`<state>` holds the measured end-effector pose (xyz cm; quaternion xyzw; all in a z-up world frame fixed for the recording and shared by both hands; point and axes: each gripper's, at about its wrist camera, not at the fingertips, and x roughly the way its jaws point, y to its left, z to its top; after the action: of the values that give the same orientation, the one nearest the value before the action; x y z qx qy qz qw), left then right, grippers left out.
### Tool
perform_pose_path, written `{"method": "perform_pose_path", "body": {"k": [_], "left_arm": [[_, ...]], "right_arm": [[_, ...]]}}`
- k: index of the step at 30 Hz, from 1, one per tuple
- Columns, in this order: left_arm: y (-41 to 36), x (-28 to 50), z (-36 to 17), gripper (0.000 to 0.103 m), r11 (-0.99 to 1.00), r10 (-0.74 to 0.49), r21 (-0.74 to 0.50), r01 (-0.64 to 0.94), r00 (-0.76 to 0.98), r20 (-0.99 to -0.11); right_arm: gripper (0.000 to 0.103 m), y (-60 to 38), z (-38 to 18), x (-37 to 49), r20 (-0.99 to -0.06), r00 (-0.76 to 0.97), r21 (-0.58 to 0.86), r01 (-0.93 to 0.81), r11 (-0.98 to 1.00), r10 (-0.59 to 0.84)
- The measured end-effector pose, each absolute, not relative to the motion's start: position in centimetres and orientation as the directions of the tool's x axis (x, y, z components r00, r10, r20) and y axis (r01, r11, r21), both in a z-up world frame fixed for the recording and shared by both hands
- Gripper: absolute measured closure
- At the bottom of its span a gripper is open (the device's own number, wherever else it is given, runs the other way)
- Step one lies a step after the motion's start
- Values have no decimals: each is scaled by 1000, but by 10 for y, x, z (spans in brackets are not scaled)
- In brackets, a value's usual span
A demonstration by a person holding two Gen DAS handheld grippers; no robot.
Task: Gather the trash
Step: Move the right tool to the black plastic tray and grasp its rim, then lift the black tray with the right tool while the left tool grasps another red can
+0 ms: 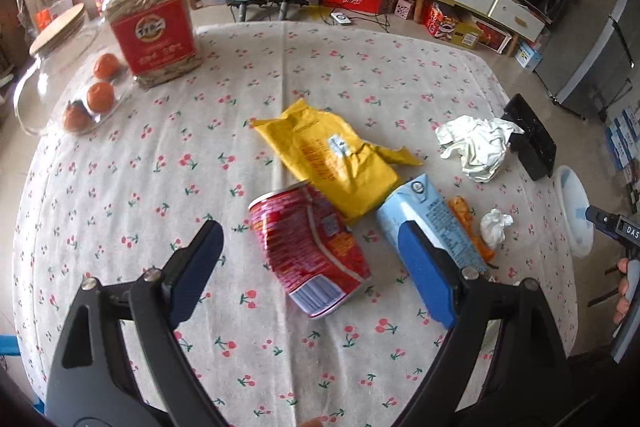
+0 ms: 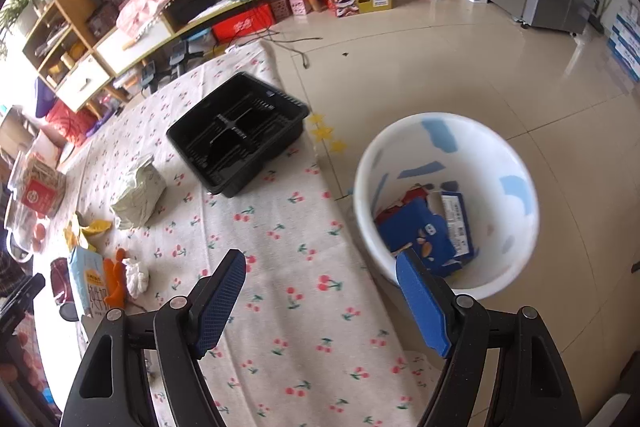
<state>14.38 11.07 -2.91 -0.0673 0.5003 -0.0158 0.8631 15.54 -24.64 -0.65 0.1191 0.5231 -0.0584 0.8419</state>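
The left gripper [image 1: 310, 259] hangs spread wide and empty over the crushed red can [image 1: 310, 253], which lies on the cherry-print tablecloth [image 1: 132, 187] with its long axis running 5 to 11 o'clock, open mouth toward 11. The right finger hides part of the blue carton [image 1: 436, 223] at 3 o'clock. The right gripper [image 2: 320, 291] is likewise spread and empty, the white bin [image 2: 516, 167] at 1 o'clock holding blue packaging [image 2: 416, 231] whose print is hard to make out.

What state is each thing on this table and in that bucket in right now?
Red can: crushed, on its side.
Yellow bag: crumpled, flat.
Blue carton: lying down.
White bucket: upright, holds trash.
Black tray: empty.
Left hand-held gripper: open.
Right hand-held gripper: open, empty.
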Motion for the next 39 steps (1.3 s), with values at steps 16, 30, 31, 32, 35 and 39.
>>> {"method": "perform_pose_path", "body": {"k": [16, 30, 31, 32, 35, 39], "left_arm": [[115, 150, -67, 19, 978, -162, -198, -59, 375, -913], [112, 140, -64, 40, 961, -252, -276, -21, 347, -903], [109, 143, -65, 41, 960, -255, -278, -17, 346, -903], [108, 142, -65, 41, 959, -260, -282, -12, 345, -902], [106, 144, -66, 41, 958, -267, -285, -5, 341, -901], [107, 144, -69, 41, 955, -276, -298, -16, 330, -903]], "right_arm": [[24, -209, -19, 205, -909, 414, 146, 219, 965, 44], [24, -217, -33, 246, -900, 435, 164, 297, 941, 20], [24, -217, -35, 249, -901, 433, 156, 302, 940, 11], [24, -217, -38, 253, -903, 429, 151, 305, 940, 6], [25, -215, -52, 260, -915, 403, 146, 308, 940, 11], [53, -213, -59, 260, -916, 401, 118, 295, 948, -10]]}}
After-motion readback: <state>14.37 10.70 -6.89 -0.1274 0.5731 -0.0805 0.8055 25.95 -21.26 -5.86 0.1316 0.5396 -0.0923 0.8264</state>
